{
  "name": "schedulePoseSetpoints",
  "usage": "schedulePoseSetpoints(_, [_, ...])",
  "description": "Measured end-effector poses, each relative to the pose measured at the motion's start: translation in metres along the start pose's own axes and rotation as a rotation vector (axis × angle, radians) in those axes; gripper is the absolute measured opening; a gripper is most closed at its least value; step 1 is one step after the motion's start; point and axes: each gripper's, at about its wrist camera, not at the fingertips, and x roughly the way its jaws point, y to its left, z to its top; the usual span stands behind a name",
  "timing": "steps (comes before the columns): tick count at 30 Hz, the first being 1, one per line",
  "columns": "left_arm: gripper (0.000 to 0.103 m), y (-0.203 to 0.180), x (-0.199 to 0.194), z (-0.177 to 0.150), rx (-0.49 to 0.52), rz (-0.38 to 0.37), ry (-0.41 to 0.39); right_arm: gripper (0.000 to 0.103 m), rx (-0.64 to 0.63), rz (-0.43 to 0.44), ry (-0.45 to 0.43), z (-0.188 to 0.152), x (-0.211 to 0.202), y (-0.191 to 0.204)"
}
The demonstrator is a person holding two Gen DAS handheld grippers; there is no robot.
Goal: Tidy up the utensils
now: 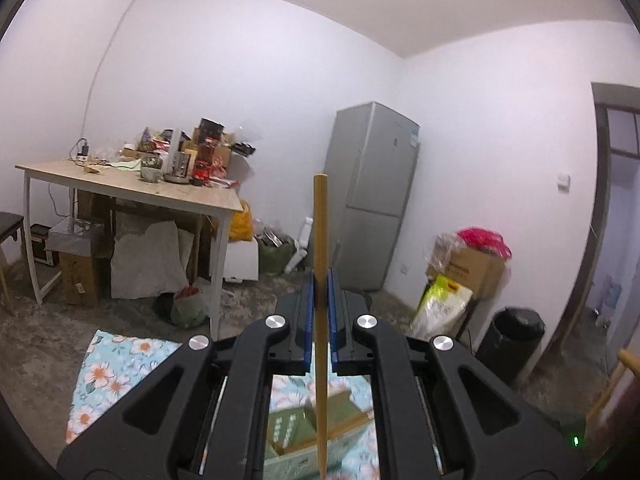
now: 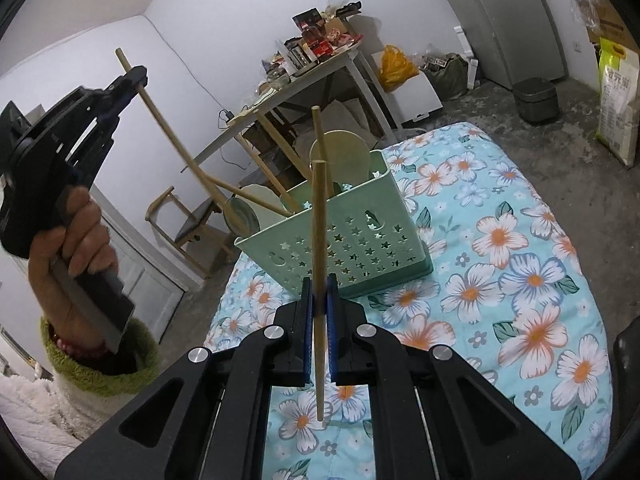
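In the right wrist view a mint-green basket (image 2: pixel 360 248) with star-shaped holes stands on the floral cloth (image 2: pixel 520 280), and several wooden utensils lean in it. My right gripper (image 2: pixel 320 300) is shut on a plain wooden stick (image 2: pixel 319 220), upright just in front of the basket. High at the left, a hand holds my left gripper (image 2: pixel 136 76), shut on the long handle of a wooden spoon (image 2: pixel 176 140). Its round head (image 2: pixel 240 214) hangs at the basket's left end. In the left wrist view the left gripper (image 1: pixel 320 284) clamps that handle (image 1: pixel 321 224) upright, with the basket (image 1: pixel 296 424) below.
A cluttered table (image 1: pixel 132 192) stands by the far wall with boxes and bags beneath it. To its right are a grey fridge (image 1: pixel 372 192), cardboard boxes and sacks (image 1: pixel 460 280), and a black bin (image 1: pixel 512 340). A wooden chair (image 2: pixel 188 224) stands beyond the cloth's left edge.
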Motion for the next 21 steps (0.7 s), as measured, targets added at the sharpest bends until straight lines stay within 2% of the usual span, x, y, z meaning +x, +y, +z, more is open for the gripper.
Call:
schedulePoseSetpoints(6, [0.005,0.001,0.037,-0.004,-0.007,0.092,-0.054,0.006,0.016,0.011,0.005,0.007,0.008,-0.01])
schedulePoseSetpoints(12, [0.005,0.0,0.071,-0.023,0.029,0.174,-0.032,0.006,0.042,0.018,0.015,0.013,0.015,-0.023])
schedulePoseSetpoints(21, [0.005,0.007,0.097,-0.051,0.058,0.241,0.002,0.007,0.088,0.033,0.042,0.018,0.03,-0.043])
